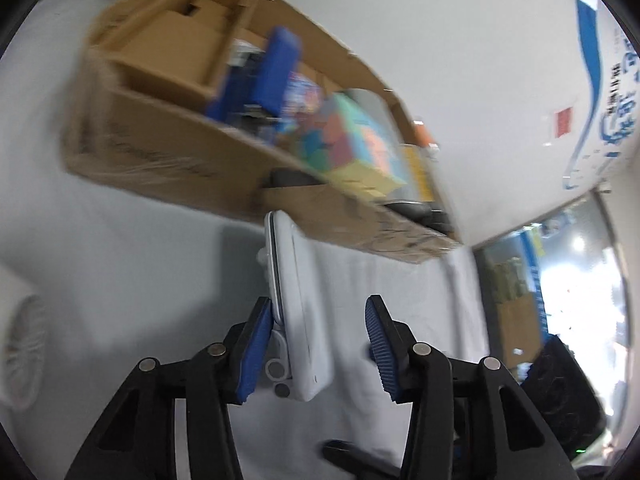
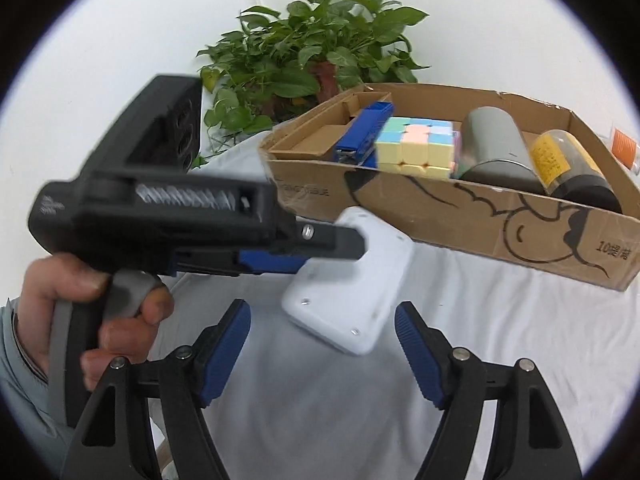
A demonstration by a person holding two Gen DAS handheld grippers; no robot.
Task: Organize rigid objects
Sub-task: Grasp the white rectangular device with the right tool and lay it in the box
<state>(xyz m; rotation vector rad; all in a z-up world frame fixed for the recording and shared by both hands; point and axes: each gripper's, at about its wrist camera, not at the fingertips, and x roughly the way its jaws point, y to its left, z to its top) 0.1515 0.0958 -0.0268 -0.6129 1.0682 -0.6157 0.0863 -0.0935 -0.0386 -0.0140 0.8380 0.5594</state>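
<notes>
The white device (image 2: 350, 280) is a flat, long thing with small screws in its corners. It is in the air over the table, just in front of the cardboard box (image 2: 460, 216). In the right wrist view its long axis runs on a slant, the near end low toward the camera and the far end up toward the box wall. In the left wrist view it stands on its edge (image 1: 294, 312) and points away along the fingers, toward the box (image 1: 168, 160).

The table has a white cloth (image 2: 500, 340) with some folds. The box lies on it and holds a blue stapler (image 2: 362, 130), a pastel cube puzzle (image 2: 416, 146), a grey cylinder (image 2: 496, 148) and a dark jar with a yellow label (image 2: 568, 168). Behind the box is a green plant (image 2: 312, 56) against a white wall.

The left gripper (image 1: 314, 344) has its jaws partly open. The left blue pad (image 1: 256, 348) touches the side of the device, but the right pad stands apart from it, so I cannot tell if the device is really clamped. A hand (image 2: 92, 304) holds this gripper by its handle. The right gripper (image 2: 322, 344) is wide open and has nothing between its fingers; the device hangs just beyond them.
</notes>
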